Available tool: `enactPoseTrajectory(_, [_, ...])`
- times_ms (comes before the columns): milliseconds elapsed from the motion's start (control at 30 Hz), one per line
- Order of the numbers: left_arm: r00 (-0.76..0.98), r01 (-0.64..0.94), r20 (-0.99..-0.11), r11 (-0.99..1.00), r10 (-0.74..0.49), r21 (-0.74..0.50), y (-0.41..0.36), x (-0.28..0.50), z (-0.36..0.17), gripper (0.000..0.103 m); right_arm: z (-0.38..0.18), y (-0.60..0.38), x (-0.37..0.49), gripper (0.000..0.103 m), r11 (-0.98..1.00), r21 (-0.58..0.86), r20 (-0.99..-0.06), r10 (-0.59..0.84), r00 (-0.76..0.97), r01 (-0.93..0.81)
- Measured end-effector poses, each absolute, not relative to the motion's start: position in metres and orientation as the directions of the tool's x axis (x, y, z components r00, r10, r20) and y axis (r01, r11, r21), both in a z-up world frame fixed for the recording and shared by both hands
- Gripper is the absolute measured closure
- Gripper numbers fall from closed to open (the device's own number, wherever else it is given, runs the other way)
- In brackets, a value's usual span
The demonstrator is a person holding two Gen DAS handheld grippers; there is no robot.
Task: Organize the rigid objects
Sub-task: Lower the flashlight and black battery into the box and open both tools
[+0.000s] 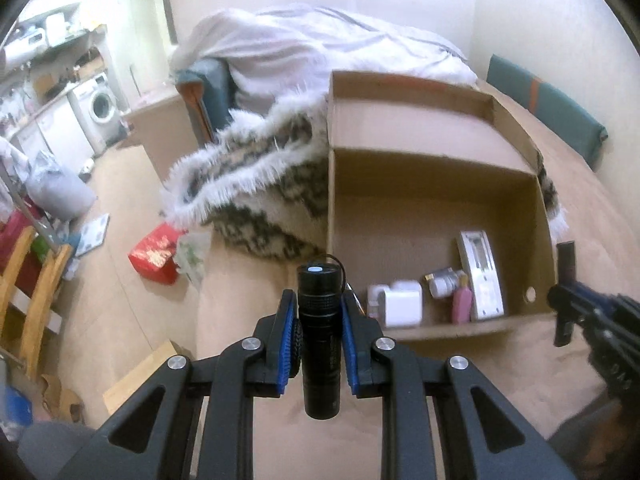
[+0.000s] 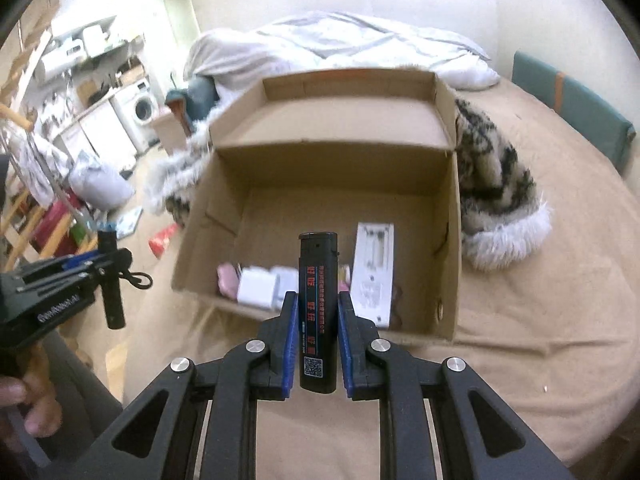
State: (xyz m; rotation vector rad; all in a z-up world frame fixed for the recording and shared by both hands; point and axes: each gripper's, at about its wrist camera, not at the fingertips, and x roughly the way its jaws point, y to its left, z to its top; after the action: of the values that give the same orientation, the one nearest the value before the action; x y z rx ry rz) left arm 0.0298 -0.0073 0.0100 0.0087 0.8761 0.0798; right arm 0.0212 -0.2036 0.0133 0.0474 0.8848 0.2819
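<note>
My left gripper is shut on a black flashlight held upright, in front of the open cardboard box on the bed. My right gripper is shut on a black lighter with red lettering, above the box's near wall. In the right wrist view the left gripper with the flashlight shows at the left. In the left wrist view the right gripper with the lighter shows at the right. Inside the box lie a white flat pack, a pink bottle and a white charger.
A furry patterned blanket lies beside the box on the tan bed sheet, with a white duvet behind. Left of the bed the floor holds a red box, bags and a wooden chair. A washing machine stands far left.
</note>
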Motion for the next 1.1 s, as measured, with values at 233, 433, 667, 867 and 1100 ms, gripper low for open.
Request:
enactPoseTrajectory(233, [0.663, -0.054, -0.747, 0.998, 0.046, 0.014, -0.013, 0.058, 0.024, 0.084, 0.025, -0.214, 0.048, 0.083, 0.960, 0.196, -0.735, 0.278, 0.619, -0.199])
enactPoseTrajectory(433, [0.667, -0.035, -0.745, 0.999, 0.008, -0.021, -0.028, 0.080, 0.028, 0.084, 0.013, -0.225, 0.078, 0.083, 0.960, 0.232, -0.753, 0.279, 0.595, -0.156])
enactPoseTrajectory(667, [0.636, -0.029, -0.772, 0.999, 0.003, -0.020, -0.035, 0.122, 0.008, 0.084, -0.002, -0.225, 0.109, 0.083, 0.962, 0.222, -0.788, 0.272, 0.553, -0.157])
enactPoseTrajectory(867, [0.629, -0.007, -0.777, 0.999, -0.022, -0.034, -0.033, 0.135, -0.027, 0.084, -0.028, -0.225, 0.130, 0.083, 0.964, 0.235, -0.831, 0.267, 0.488, -0.128])
enactPoseTrajectory(1100, [0.576, 0.002, -0.817, 1.000, -0.018, -0.021, -0.035, 0.140, -0.048, 0.084, -0.051, -0.219, 0.135, 0.083, 0.963, 0.244, -0.870, 0.269, 0.413, -0.115])
